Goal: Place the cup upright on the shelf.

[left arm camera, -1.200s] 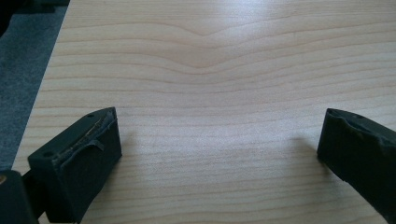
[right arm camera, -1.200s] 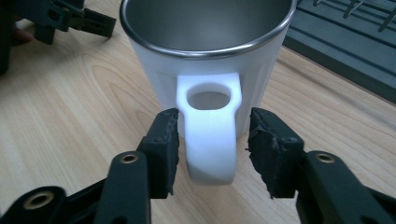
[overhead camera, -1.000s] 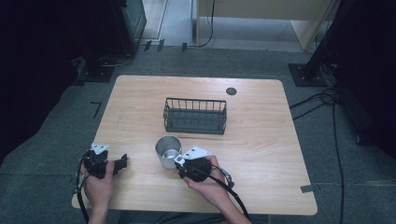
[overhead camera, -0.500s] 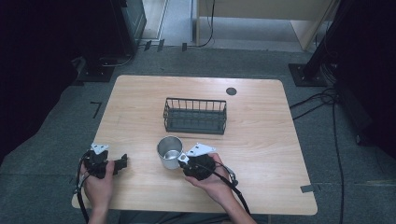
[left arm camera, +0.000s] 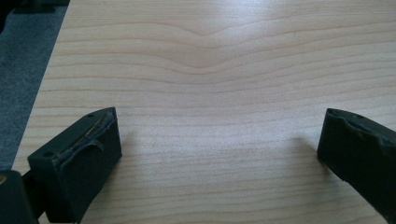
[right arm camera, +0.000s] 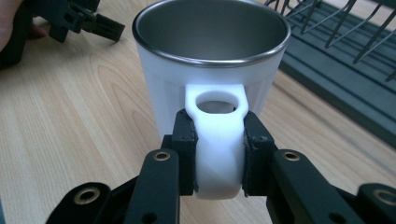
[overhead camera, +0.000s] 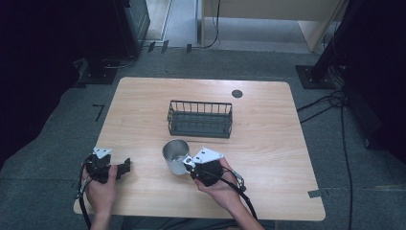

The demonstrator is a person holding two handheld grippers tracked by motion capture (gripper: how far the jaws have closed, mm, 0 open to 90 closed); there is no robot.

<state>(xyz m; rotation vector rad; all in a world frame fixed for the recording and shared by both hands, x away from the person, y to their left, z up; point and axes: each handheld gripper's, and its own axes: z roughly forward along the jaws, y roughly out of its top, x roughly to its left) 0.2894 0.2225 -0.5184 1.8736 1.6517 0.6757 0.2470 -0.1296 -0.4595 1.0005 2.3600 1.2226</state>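
Pinching the white mug [right arm camera: 210, 70] by its handle [right arm camera: 218, 140], right tongs [right arm camera: 218, 158] just closed; left tongs [left arm camera: 215, 154] spread, well apart from it.

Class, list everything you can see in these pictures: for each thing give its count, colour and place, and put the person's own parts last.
mug: 1, white with steel inside, upright near the table's front middle
wire basket: 1, black, table centre, behind the mug
round cap: 1, dark, far right of the tabletop
table: 1, light wood
left gripper: 1, black, front left, jaws open over bare wood
right gripper: 1, black, jaws just closed on the mug's handle
hands: 2, one on each gripper
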